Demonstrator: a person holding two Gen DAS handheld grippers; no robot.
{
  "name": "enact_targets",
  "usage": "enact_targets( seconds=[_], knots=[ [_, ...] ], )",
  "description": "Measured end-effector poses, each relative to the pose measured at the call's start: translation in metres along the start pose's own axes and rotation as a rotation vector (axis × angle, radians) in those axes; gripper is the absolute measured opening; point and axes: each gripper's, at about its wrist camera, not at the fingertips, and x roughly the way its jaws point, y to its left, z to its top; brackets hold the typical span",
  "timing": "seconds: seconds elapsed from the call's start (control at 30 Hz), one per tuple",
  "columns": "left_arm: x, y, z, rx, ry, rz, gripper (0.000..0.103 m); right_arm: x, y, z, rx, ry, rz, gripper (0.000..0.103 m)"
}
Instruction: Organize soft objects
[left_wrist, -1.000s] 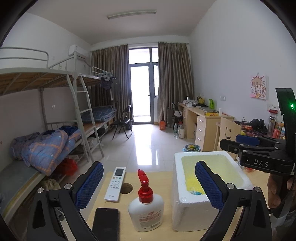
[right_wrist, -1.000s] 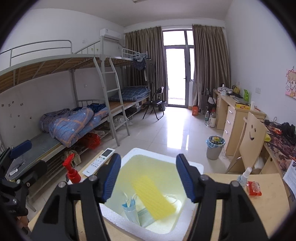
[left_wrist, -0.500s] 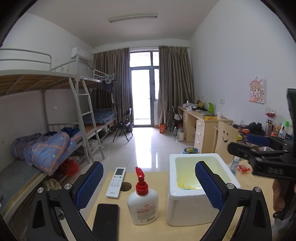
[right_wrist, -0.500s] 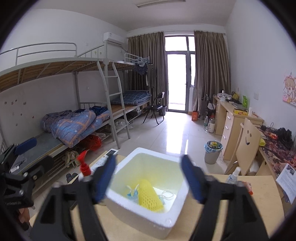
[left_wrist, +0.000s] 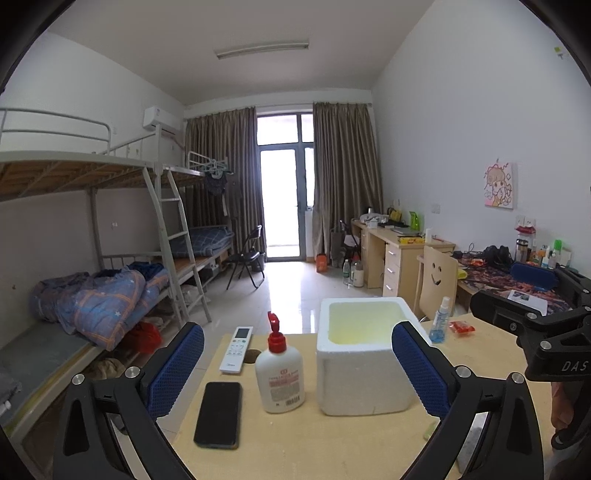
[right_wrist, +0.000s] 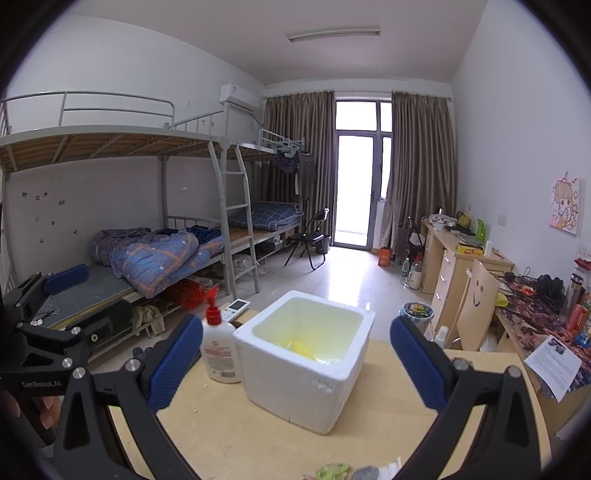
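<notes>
Hovering above the near edge of the wooden table (left_wrist: 332, 439), both grippers were spread wide and held nothing: the left gripper (left_wrist: 297, 369) faced the lotion bottle (left_wrist: 279, 376), the right gripper (right_wrist: 295, 362) faced the white foam box (right_wrist: 303, 354). A yellow soft thing (right_wrist: 301, 347) lay at the bottom of the box, only its edge showing over the rim. More soft bits, green and grey (right_wrist: 332, 472), lay at the table's near edge under the right gripper; what they were I could not tell.

Judging by that, the next pick would be one of those scraps. It would go best with the fingers lowered straight down, closed gently, then lifted clear above the box rim before letting go.

The bottle stood just beside the box, with a phone (left_wrist: 218, 413) and a remote (left_wrist: 236, 349) further left and a small spray bottle (left_wrist: 439, 321) beyond. The bottle's pump could catch a swinging finger.
</notes>
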Motion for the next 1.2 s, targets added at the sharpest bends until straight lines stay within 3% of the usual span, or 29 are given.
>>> enact_targets(
  seconds=[0.73,1.2],
  knots=[
    [-0.094,-0.02,-0.016,0.03,-0.086,-0.042,0.102,-0.083,0.018,-0.024,-0.005,-0.079,-0.039,0.103],
    [-0.12,-0.023,-0.045,0.012,-0.113,-0.075,0.102,-0.107,0.022,-0.061,0.005,-0.11,-0.039,0.103]
  ],
)
